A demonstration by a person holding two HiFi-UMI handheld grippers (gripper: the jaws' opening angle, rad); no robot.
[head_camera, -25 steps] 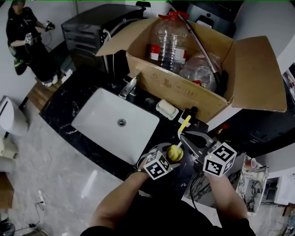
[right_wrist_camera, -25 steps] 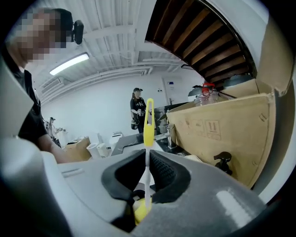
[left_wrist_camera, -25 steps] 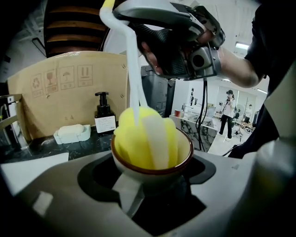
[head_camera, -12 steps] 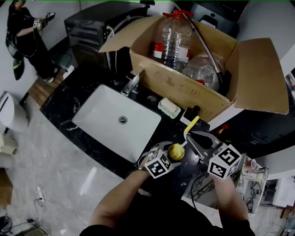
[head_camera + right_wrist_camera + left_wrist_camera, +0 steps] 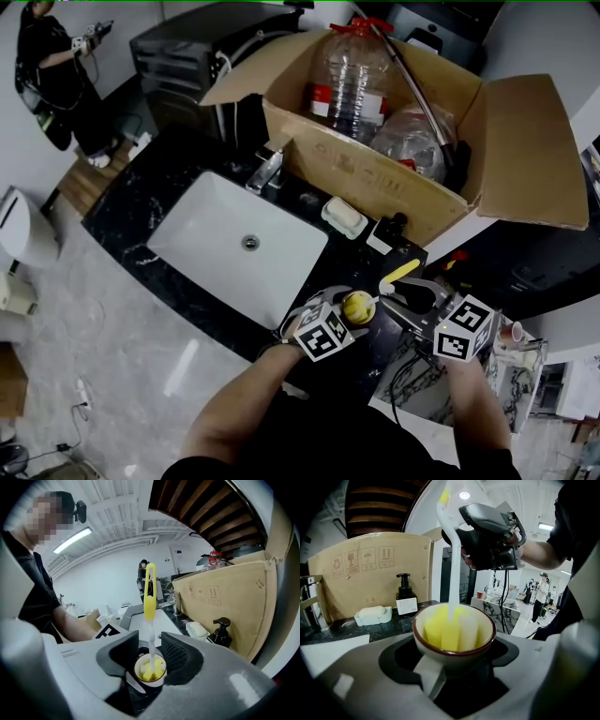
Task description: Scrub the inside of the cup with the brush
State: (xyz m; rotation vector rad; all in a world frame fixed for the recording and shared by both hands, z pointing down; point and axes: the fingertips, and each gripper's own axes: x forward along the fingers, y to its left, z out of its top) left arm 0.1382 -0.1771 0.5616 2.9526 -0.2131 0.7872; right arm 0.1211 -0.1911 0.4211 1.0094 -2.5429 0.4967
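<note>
Two hand-held grippers meet above the near edge of a black marble bench point(image 5: 159, 192), just to the right of a white sink point(image 5: 208, 234). Your left hand-held gripper point(image 5: 452, 665) is clamped on a small white cup point(image 5: 436, 654) with a dark brown rim. Its jaws press the cup's sides and hold it mouth up.

The brush point(image 5: 440, 631) stands in the cup, its yellow and white foam head filling the bowl. Its pale handle rises to a yellow tip.

Your right hand-held gripper point(image 5: 150, 649) faces the cup from the opposite side. Its jaws have just been opening and now stand wide apart. The brush handle passes between them with a gap on either side, so neither pad presses on it and this hand-held gripper grips nothing.

Behind the cup, an open cardboard box point(image 5: 375, 178) sits on the bench with a large clear bottle point(image 5: 354, 75) with a red cap inside. A soap dish point(image 5: 342, 218) and a dark pump bottle point(image 5: 406, 599) stand in front of the box, near its wall. At far left, well apart from the bench, a person point(image 5: 56, 75) in dark clothing stands on the floor.
</note>
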